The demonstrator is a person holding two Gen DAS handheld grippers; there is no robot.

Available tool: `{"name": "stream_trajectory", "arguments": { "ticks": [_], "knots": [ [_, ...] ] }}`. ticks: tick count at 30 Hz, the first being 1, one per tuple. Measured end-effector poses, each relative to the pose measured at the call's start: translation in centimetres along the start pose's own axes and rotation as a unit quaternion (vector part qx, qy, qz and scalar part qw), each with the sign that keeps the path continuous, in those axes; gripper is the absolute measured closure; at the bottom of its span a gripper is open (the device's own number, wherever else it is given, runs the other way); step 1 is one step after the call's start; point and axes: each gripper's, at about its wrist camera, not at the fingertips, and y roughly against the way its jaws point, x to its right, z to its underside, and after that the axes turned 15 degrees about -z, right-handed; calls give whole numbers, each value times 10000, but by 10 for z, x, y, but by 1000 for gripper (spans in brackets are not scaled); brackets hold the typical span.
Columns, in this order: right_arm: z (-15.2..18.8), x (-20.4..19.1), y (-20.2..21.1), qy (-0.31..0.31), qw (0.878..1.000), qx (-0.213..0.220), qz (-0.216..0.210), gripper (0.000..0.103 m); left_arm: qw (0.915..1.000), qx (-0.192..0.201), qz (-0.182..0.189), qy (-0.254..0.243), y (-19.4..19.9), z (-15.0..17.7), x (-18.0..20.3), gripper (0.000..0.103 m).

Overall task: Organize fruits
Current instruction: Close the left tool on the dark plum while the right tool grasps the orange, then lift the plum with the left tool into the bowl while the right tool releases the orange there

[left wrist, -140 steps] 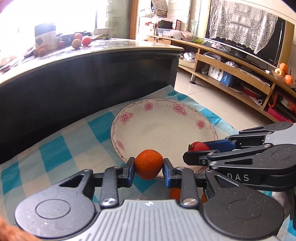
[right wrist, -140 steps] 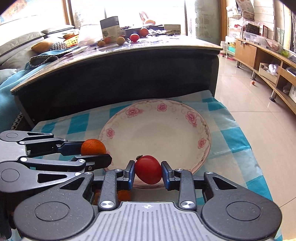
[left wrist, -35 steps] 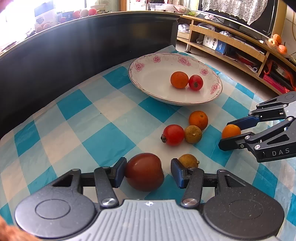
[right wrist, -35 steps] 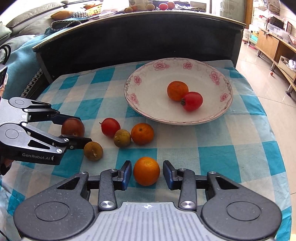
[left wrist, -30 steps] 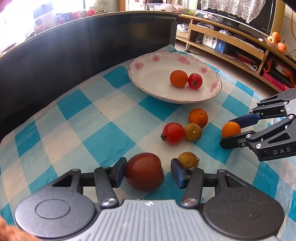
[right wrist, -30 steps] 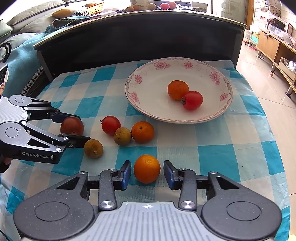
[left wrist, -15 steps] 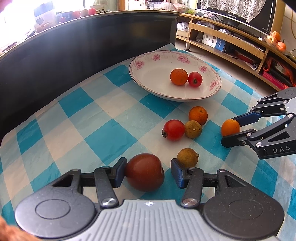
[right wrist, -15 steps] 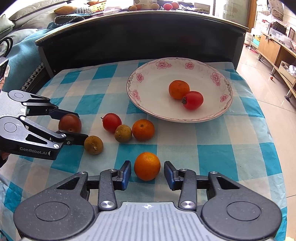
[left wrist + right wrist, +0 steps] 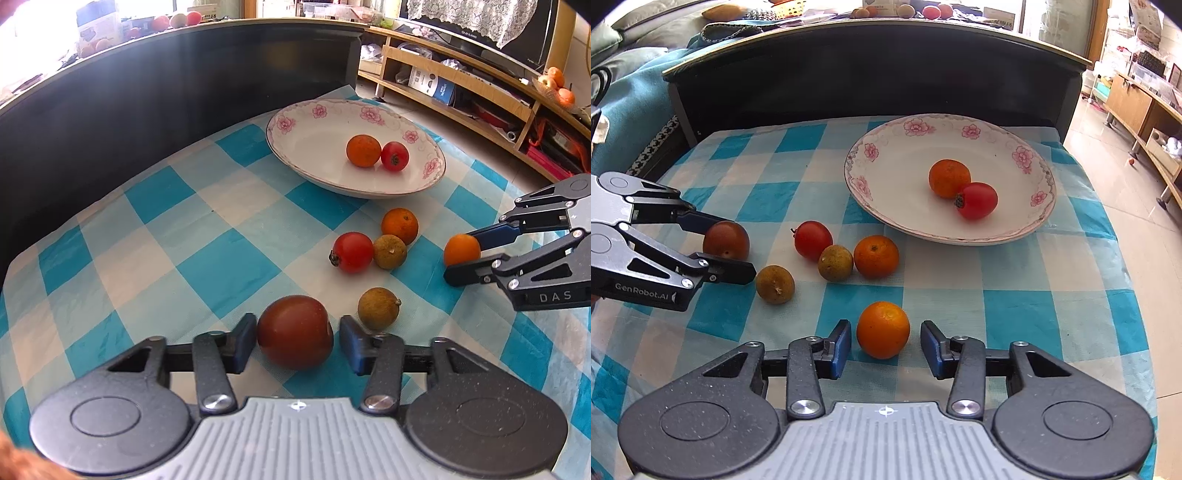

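Both grippers have backed a little from the plate since the earlier frame, and each one now frames a new fruit on the checked cloth. On the left gripper [image 9: 297,339] the fingers [image 9: 243,341] are apart, with the dark red fruit [image 9: 294,331] between them; the left pad looks nearly touching it, the right pad shows a small gap. On the right gripper [image 9: 884,349] the fingers [image 9: 840,347] are also apart around the orange [image 9: 882,329], with a gap on both sides.

Just beside the right finger of the left gripper lies a brown-green fruit [image 9: 378,308]; if the fingers close crooked, I think that pad may knock it and make it roll. Round fruit can also slip forward out of the pads when the closing is not centred.

Further ahead lie a tomato [image 9: 352,252], another brown fruit [image 9: 390,251] and a second orange [image 9: 400,226], touching each other. Beyond them the plate [image 9: 291,147] holds an orange and a tomato; a careless drop may push these out
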Motion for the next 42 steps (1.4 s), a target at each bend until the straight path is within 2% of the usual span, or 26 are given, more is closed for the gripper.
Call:
{"name": "stream_trajectory", "arguments": {
  "ticks": [1, 8, 20, 42],
  "knots": [
    [0, 0, 0, 5, 10000, -10, -17, 78, 10000, 6, -45, -38, 0, 0, 1, 54],
    [-1, -2, 2, 38, 10000, -34, -33, 79, 10000, -1, -73, -59, 3, -1, 1, 55],
    [-7, 3, 7, -146, 9996, 242, -89, 79, 9998, 173, -36, -4, 9, -14, 4, 55],
    [-39, 25, 19, -325, 9948, 937, 221, 79, 9958, 863, 165, 255, -2, -74, 37, 55]
  ]
}}
